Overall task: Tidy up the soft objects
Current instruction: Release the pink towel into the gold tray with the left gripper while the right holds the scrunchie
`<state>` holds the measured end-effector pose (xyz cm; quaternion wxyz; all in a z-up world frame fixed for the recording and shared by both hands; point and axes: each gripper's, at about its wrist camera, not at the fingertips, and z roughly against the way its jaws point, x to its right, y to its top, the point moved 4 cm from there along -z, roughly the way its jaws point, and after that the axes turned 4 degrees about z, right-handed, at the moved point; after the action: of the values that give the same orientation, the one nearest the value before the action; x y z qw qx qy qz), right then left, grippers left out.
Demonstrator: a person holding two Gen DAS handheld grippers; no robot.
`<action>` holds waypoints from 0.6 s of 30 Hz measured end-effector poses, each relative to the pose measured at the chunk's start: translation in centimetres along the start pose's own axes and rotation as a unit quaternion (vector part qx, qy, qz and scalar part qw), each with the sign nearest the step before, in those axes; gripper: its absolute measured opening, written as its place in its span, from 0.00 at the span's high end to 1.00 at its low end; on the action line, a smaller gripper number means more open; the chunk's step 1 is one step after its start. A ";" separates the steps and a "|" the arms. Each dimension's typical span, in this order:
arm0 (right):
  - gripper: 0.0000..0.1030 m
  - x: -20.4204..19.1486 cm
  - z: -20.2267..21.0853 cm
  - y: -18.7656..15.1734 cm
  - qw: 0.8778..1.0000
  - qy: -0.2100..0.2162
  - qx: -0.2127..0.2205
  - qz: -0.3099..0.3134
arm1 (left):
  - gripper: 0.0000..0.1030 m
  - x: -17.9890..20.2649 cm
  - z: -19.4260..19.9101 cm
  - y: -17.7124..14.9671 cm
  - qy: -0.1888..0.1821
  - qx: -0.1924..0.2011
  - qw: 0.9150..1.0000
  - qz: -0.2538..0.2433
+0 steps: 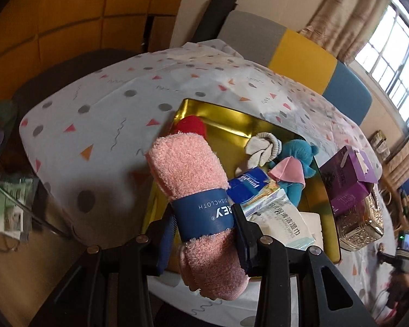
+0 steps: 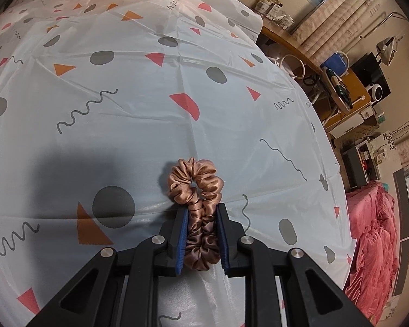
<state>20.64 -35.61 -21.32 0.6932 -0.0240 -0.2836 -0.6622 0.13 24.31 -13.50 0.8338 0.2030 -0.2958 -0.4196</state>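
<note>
Step in hand: carrying soft items to the gold tray (image 1: 218, 114). My left gripper (image 1: 204, 226) is clamped on the rolled pink dishcloth (image 1: 188, 169) at its blue paper band, and holds it over the tray's near-left corner, tilted, its far end toward the red item (image 1: 191, 126). The tray already holds a grey sock bundle (image 1: 261, 147), a blue plush toy (image 1: 300, 158) and wipes packs (image 1: 275, 215).

My right gripper (image 2: 201, 234) is clenched on the bronze scrunchie (image 2: 196, 188), pinched at its near half, over the middle of the desk (image 2: 122, 95). Whether its far loop touches the cloth I cannot tell.

Next move: lower the dishcloth into free tray space at the left edge, then release. Both grippers point steeply down.
</note>
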 end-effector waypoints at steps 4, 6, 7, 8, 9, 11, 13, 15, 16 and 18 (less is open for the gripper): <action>0.81 -0.1 0.0 0.0 1.000 -0.003 0.000 0.003 | 0.61 1.7 -0.5 -1.2 -0.050 -0.029 0.998 -0.006; 0.81 0.0 -0.1 0.1 1.000 -0.003 0.001 0.005 | 0.61 2.7 -1.1 -1.2 -0.065 -0.039 0.997 -0.010; 0.81 0.1 -0.1 0.1 1.000 -0.003 0.001 0.005 | 0.61 3.4 -1.5 -1.2 -0.080 -0.048 0.996 -0.010; 0.81 0.1 -0.1 0.1 1.000 -0.003 0.001 0.005 | 0.61 4.0 -1.7 -1.0 -0.090 -0.052 0.995 -0.008; 0.81 0.1 -0.2 0.1 1.000 -0.003 0.001 0.005 | 0.61 4.6 -2.2 -0.6 -0.096 -0.053 0.994 -0.003; 0.81 0.1 -0.2 0.1 1.000 -0.004 0.001 0.006 | 0.61 4.8 -2.9 0.3 -0.099 -0.054 0.994 0.015; 0.81 0.2 -0.2 0.1 1.000 -0.004 0.001 0.006 | 0.61 4.8 -4.9 1.7 -0.076 -0.069 0.994 0.024; 0.81 0.2 -0.2 0.1 1.000 -0.004 0.001 0.007 | 0.62 4.2 -6.6 3.1 -0.035 -0.071 0.997 0.018; 0.81 0.2 -0.2 0.2 1.000 -0.005 0.002 0.007 | 0.61 4.2 -7.1 3.7 -0.029 -0.071 0.997 0.010; 0.81 0.2 -0.2 0.1 1.000 -0.005 0.002 0.009 | 0.61 3.9 -8.2 5.0 -0.008 -0.065 0.998 0.005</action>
<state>20.84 -35.86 -21.40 0.6973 -0.0285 -0.2883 -0.6556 10.25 24.70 -15.38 0.8451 0.1431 -0.2756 -0.4352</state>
